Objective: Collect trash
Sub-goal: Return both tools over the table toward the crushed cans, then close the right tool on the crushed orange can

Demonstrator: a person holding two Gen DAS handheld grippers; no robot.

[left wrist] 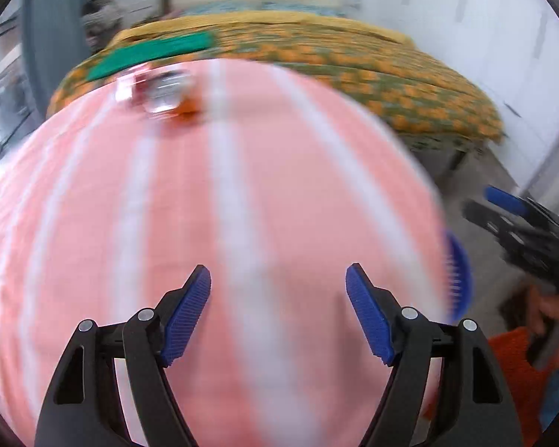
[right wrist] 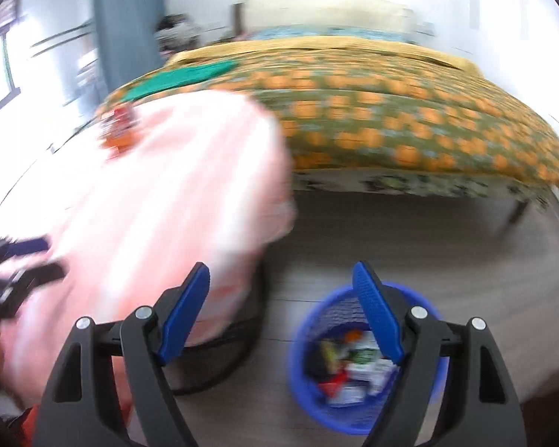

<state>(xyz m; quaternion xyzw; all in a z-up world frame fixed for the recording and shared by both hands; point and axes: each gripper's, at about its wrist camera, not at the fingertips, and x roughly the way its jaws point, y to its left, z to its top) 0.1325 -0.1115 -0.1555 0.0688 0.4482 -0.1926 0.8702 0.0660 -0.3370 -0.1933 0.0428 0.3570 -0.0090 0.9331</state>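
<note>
I am holding my left hand-held gripper (left wrist: pixel 277 279) over the pink striped cloth on the bench (left wrist: pixel 242 223), its blue pads spread apart and gripping nothing. The trash still to collect, a blurred cluster of shiny wrappers (left wrist: pixel 156 91) with something orange at its edge, is lying at the far side of the bench, well apart from my fingers. My right hand-held gripper (right wrist: pixel 281 279) is also spread wide and carrying nothing, hanging above the blue bin (right wrist: pixel 302 354) on the floor.

To do this step well, I judge I should be reaching the left one across the cloth, coming down low and closing on one wrapper at a time, not pinching the cloth with it. Both views are smeared, so I am slowing down before committing.

The right wrist view is showing what the left barely catches: the bin's inside, already holding several scraps (right wrist: pixel 354 368), and the floor beside the bed (right wrist: pixel 391 111). The left view is giving only the bin's rim at the bench edge, yet it is showing the remaining wrappers more squarely.
</note>
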